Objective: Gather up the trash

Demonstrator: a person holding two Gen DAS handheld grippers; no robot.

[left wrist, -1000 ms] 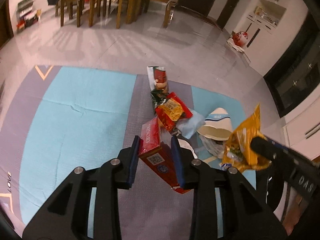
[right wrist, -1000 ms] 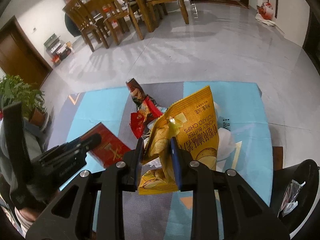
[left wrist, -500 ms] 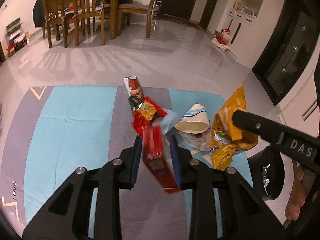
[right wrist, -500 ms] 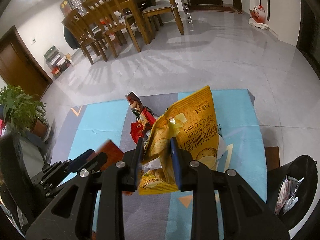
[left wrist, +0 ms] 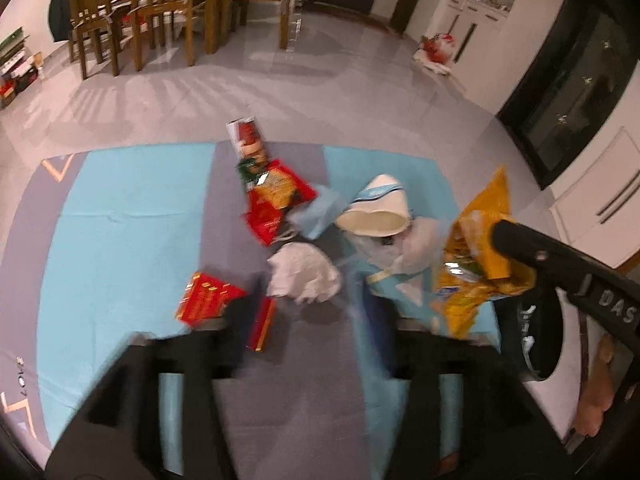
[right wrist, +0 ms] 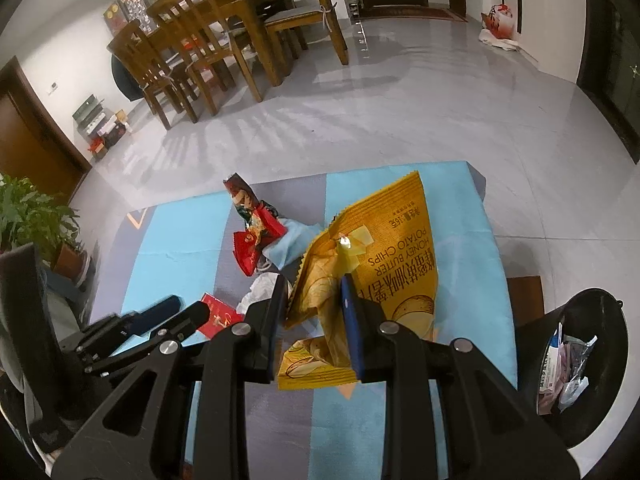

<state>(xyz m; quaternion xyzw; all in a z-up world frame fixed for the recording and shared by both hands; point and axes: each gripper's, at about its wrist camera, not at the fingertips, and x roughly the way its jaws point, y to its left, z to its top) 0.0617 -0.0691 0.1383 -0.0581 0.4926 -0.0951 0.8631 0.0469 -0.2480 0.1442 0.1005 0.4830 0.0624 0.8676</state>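
Observation:
My left gripper (left wrist: 308, 320) is blurred and its jaws are opening. The red box (left wrist: 208, 300) lies loose on the blue and grey mat (left wrist: 120, 240), mostly outside the left finger, and no pad presses on it. The right gripper (right wrist: 314, 292) is shut on a yellow potato chips bag (right wrist: 392, 256), held above the mat near the black bin (right wrist: 592, 292). On the mat lie a white tissue (left wrist: 304, 272), a paper cup (left wrist: 376, 216), a red snack wrapper (left wrist: 276, 204) and a blue mask (left wrist: 320, 212).
The bin stands off the mat's right corner with wrappers inside. A bare foot (left wrist: 596, 400) is beside it. A wooden dining table and chairs (right wrist: 224, 40) stand far back. A potted plant (right wrist: 28, 216) is at the left.
The left jaws have spread apart and the red box has dropped out of them onto the mat. The right gripper still grips the chips bag, and both views have shifted toward the bin.

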